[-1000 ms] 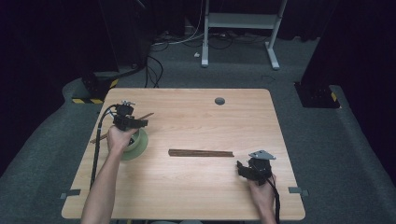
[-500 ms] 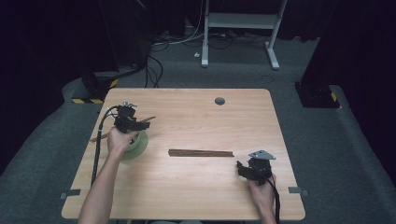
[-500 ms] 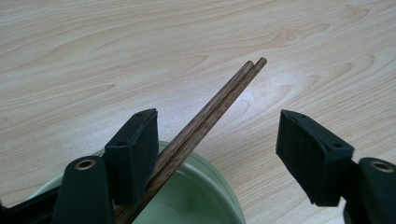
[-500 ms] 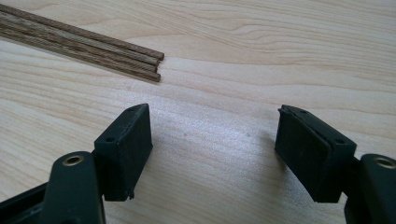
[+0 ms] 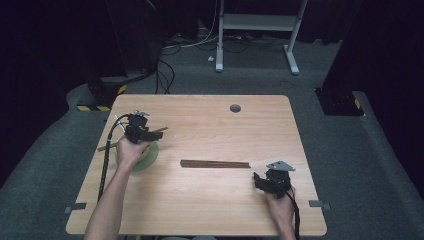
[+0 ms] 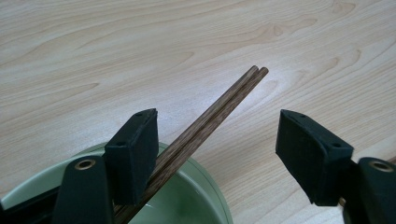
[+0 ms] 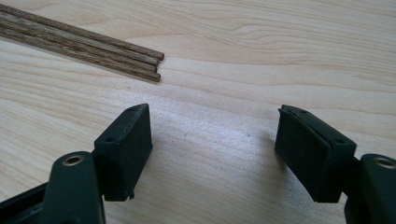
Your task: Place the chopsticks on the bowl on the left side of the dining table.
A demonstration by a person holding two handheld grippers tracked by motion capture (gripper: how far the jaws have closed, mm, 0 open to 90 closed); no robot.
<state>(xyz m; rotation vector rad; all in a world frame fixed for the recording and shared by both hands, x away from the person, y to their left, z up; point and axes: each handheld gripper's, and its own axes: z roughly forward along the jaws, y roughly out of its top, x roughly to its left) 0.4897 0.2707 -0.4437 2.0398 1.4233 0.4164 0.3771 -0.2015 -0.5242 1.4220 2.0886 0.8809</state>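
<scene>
A pale green bowl (image 5: 146,159) sits at the left of the wooden table (image 5: 210,200). A pair of dark wooden chopsticks (image 6: 219,105) lies slanted across the bowl's rim (image 6: 212,191), with the tips pointing out over the table. My left gripper (image 6: 215,135) hovers above the bowl, open, and the chopsticks pass close by its left jaw, apart from the right one. In the high view this left gripper (image 5: 145,131) hangs over the bowl's far edge. A bundle of dark sticks (image 5: 215,163) lies flat mid-table. My right gripper (image 7: 212,130) is open near their right end (image 7: 140,63).
A round grommet hole (image 5: 235,108) sits near the table's far edge. Beyond the table are cables, a white desk frame (image 5: 257,30) and black stands on grey carpet. Tape marks (image 5: 75,207) stick out at the table's near corners.
My left hand has drifted slightly right over the bowl with the chopsticks. The right gripper and the sticks on the table have stayed put.
</scene>
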